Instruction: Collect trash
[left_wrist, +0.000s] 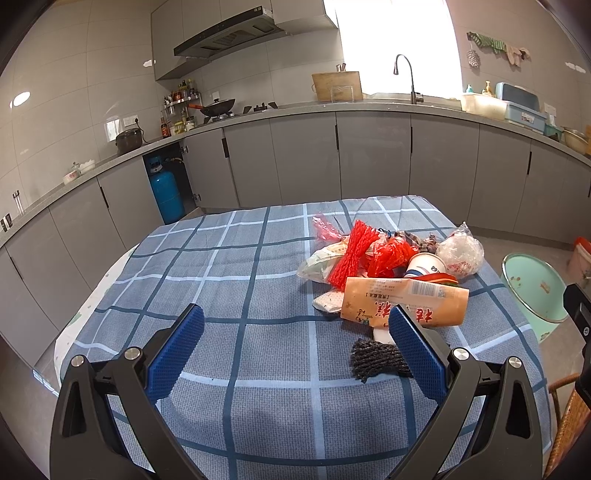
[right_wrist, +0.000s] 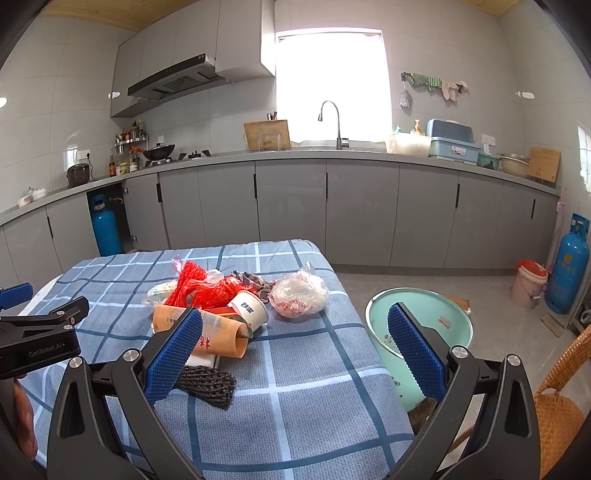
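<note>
Beside table, green basin (right_wrist: 439, 314) fully visible from right claw (right_wrist: 295, 328) only

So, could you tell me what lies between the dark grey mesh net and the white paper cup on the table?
In the right wrist view, the orange printed wrapper and a small white block lie between the net and cup.

Home kitchen: grey cabinets (right_wrist: 362, 214) under an L-shaped counter (right_wrist: 295, 154), range hood (right_wrist: 173, 79) over a wok (right_wrist: 159, 150) on a gas stove, tap (right_wrist: 332, 123) below a bright window (right_wrist: 332, 81), blue gas cylinder (right_wrist: 105, 229), dish rack (right_wrist: 452, 142), probably sauce bottles on a corner shelf (right_wrist: 131, 138), checked tablecloth (right_wrist: 295, 387) on a table
</note>
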